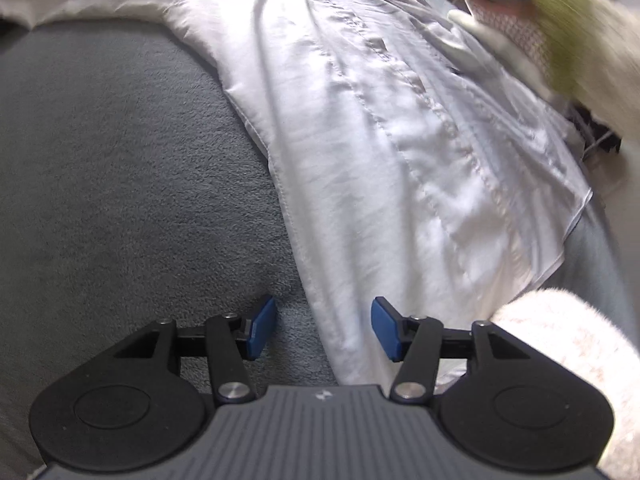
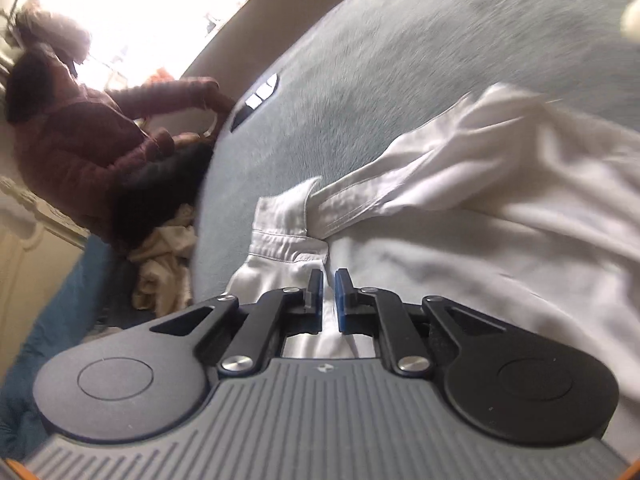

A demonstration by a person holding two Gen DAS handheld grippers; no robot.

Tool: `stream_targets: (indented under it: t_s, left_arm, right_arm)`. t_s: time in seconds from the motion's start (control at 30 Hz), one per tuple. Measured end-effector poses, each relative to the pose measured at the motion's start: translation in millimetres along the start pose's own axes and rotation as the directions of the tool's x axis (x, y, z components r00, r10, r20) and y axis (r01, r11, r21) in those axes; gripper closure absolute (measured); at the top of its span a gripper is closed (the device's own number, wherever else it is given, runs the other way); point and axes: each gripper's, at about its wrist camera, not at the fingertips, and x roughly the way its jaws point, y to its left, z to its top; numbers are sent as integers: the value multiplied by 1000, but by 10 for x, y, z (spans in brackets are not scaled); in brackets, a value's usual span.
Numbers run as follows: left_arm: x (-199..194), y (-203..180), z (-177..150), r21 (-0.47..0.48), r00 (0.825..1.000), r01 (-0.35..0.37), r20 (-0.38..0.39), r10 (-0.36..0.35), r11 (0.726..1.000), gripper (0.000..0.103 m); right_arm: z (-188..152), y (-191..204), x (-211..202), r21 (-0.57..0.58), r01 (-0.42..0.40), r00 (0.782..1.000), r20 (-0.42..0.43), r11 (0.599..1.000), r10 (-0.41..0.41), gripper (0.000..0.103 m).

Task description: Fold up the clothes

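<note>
A white button-up shirt (image 1: 380,140) lies spread on a grey blanket (image 1: 120,160). My left gripper (image 1: 324,328) hovers open at the shirt's near hem, and the hem's left edge runs between its blue pads (image 1: 262,328) without either pressing it. In the right wrist view, the shirt's sleeve and cuff (image 2: 360,200) lie folded across the body. My right gripper (image 2: 329,300) has its pads almost together, pinching a fold of the white shirt (image 2: 500,240) near the cuff. A white-gloved hand (image 1: 492,36) shows blurred at the top right of the left wrist view.
A person in a dark red jacket (image 2: 92,136) stands beyond the bed's edge. Beige clothes (image 2: 164,264) are heaped on the floor there. A dark flat object (image 2: 256,98) lies on the blanket (image 2: 400,60). A fluffy pale sleeve (image 1: 560,344) is at my left gripper's right.
</note>
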Motion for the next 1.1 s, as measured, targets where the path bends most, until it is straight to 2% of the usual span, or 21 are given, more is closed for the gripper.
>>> stream_targets:
  t_s: [0.07,0.17,0.3,0.33,0.4,0.5,0.67,0.73,0.83,1.0,1.1]
  left_arm:
    - [4,71,0,-47,999,37,10,-36,998,45]
    - [-5,205,-3,-154,995,98,28,-94,983,43]
    - [-40,430,-48,-336,982,189,68,-177,923,43]
    - [-54,463,-63,-357,979,206,77,-191,911,43]
    - [-92,456,-86,-344,975,220,89,-201,913,43]
    - [-140,441,-123,-326,971,238,104,-216,915,43]
    - [-124,332,-196,-345,974,224,69,-214,912,49]
    - [-119,261,-187,-343,979,203,45,-200,917,50]
    - [-119,168,-199,-337,989,136,-6,-147,932,56]
    - [-113,42,-291,-356,994,39,-81,-72,934,60]
    - [-95,-44,-327,-333,993,-15,-114,-25,943,62]
  right_arm:
    - [-76,-100,-518,37,-27,999,32,999,26,94]
    - [-424,-312,-1329,144,-57,995,90,988,44,91]
    - [-1127,-529,-2317,293,-76,988,149,953,33,91]
    - [-1297,-557,-2548,320,-86,984,173,944,31,91]
    - [-1592,-519,-2934,336,-93,978,206,937,23,91]
    - [-1938,-415,-3401,336,-95,974,227,937,17,84]
    - [-2086,-277,-3499,305,-40,986,163,951,-11,82]
    - [-2158,-348,-3393,336,-26,992,125,941,-17,82]
    - [-2398,-588,-3118,386,36,999,22,922,-48,82]
    - [-2813,-1080,-2655,459,157,984,-148,874,-99,82]
    - [-2937,-1274,-2542,497,207,973,-191,843,-126,82]
